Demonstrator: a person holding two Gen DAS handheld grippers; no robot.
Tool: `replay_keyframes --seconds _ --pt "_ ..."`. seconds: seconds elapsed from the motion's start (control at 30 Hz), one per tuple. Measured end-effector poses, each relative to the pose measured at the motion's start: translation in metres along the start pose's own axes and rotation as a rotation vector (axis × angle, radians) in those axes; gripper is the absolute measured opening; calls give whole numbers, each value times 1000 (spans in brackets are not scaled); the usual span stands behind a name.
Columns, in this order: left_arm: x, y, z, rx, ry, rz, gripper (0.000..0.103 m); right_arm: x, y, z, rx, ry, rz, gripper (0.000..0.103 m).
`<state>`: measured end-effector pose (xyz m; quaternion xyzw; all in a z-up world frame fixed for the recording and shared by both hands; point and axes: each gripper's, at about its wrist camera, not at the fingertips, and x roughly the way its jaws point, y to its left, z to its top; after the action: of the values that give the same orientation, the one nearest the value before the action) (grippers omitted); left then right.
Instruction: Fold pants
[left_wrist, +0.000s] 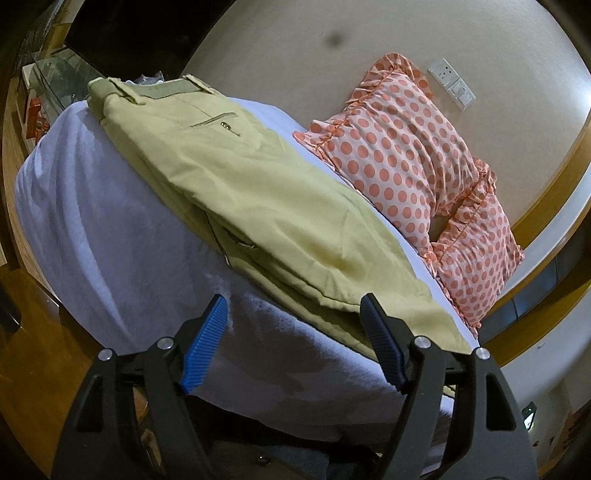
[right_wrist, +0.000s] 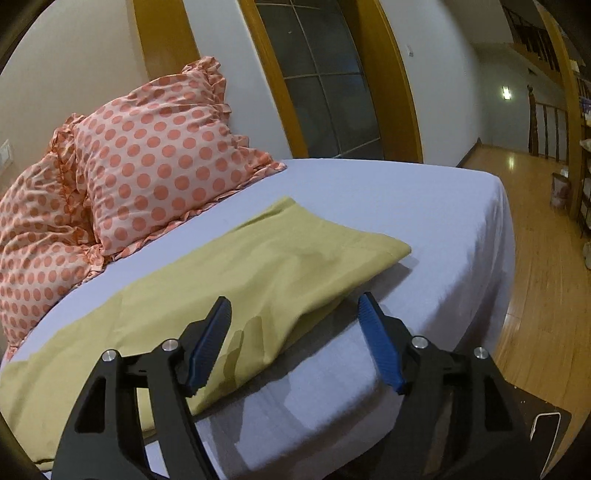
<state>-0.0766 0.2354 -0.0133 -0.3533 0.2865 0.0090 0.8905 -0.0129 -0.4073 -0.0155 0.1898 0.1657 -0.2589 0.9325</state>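
Note:
Khaki pants (left_wrist: 266, 192) lie flat on the white bed sheet (left_wrist: 110, 240), legs stacked one on the other. The waistband with a buttoned back pocket is at the far left in the left wrist view. The leg hems (right_wrist: 295, 258) show in the right wrist view. My left gripper (left_wrist: 293, 306) is open and empty, just short of the pants' near edge, around mid-leg. My right gripper (right_wrist: 293, 306) is open and empty, hovering over the near edge of the legs close to the hems.
Two orange polka-dot pillows (left_wrist: 406, 166) lie on the far side of the bed, also in the right wrist view (right_wrist: 159, 166). The bed edge (right_wrist: 498, 258) drops to a wooden floor (right_wrist: 535, 277) on the right. A glass door (right_wrist: 325, 74) is behind the bed.

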Motion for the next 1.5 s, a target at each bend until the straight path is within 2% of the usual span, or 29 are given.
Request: replay_keyframes --seconds 0.07,0.13,0.17,0.23,0.37,0.43,0.5,0.6,0.63,0.67,0.7,0.77,0.8,0.83,0.87,0.9,0.93,1.0,1.13,1.27,1.5 --pt "2 2 -1 -4 4 -2 75 4 -2 1 14 4 42 60" --pt "5 1 0 -6 10 -5 75 8 0 1 21 26 105 39" --pt "7 1 0 -7 12 -7 75 9 1 0 21 37 130 33" --pt "8 2 0 -8 17 -11 75 11 5 -1 17 51 171 13" --pt "7 3 1 -11 12 -13 75 12 1 8 110 61 269 6" --pt "6 5 3 -17 5 -17 76 5 23 23 70 28 328 6" --pt "4 5 5 -23 -9 -21 79 -6 58 39 19 2 432 6" --pt "-3 3 5 -16 -31 -26 85 -28 136 47 -79 -2 658 6" --pt "-5 1 4 -8 -38 -26 87 -39 177 39 -141 29 776 5" --pt "-7 -1 3 0 -42 -29 87 -47 206 28 -192 60 851 5" --pt "-9 -4 2 11 -44 -30 88 -56 234 13 -258 100 916 5" --pt "-11 -8 1 36 -41 -30 90 -71 294 -32 -460 243 1012 6" --pt "-11 -9 1 43 -37 -29 90 -78 319 -59 -580 321 1033 7" --pt "-10 -11 0 54 -24 -28 90 -86 340 -89 -708 391 1036 12" --pt "-10 -11 0 62 -15 -30 91 -94 350 -109 -789 419 1028 14" --pt "-9 -12 0 72 -5 -31 91 -103 353 -124 -846 421 1025 25" --pt "-8 -13 -1 86 4 -32 91 -108 351 -128 -859 409 1028 49" --pt "-4 -14 -1 103 20 -44 92 -117 338 -123 -827 361 1043 81" --pt "8 -15 -2 108 60 -72 92 -109 318 -99 -728 338 1026 84" --pt "16 -12 -2 83 78 -98 93 -79 307 -85 -645 383 957 84" --pt "12 -14 13 42 18 -111 96 -64 303 -94 -597 447 946 84"
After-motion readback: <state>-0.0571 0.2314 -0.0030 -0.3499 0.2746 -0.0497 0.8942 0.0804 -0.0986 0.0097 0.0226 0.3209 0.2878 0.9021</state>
